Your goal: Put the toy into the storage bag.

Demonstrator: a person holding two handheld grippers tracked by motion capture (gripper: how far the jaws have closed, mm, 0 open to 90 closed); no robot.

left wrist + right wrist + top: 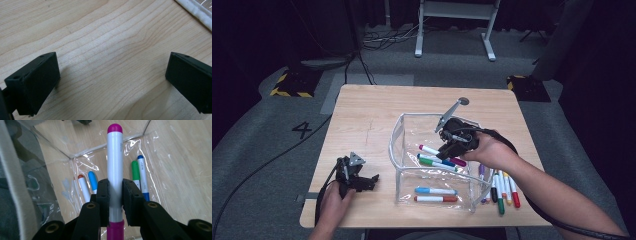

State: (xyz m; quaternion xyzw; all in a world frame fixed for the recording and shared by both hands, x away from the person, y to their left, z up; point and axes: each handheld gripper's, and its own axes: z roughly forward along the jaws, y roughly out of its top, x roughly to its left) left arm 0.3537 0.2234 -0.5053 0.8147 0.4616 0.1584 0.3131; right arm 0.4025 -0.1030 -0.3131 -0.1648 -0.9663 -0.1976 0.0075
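The right hand-held gripper [115, 202] is clamped around the white barrel of a magenta-capped marker [115, 165], holding it inside the clear plastic bin [398, 142] on the desk [362, 120], above the green, blue and red markers lying on the bin's floor. The left hand-held gripper [110, 82] rests on the bare desk to the left of the bin, its jaws wide apart with nothing between them. More markers [501, 187] lie on the desk just beside the bin's right wall.

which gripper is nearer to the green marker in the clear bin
Right. The right gripper, holding a magenta marker, hangs just over the green marker; the left gripper rests on the table outside the clear bin.
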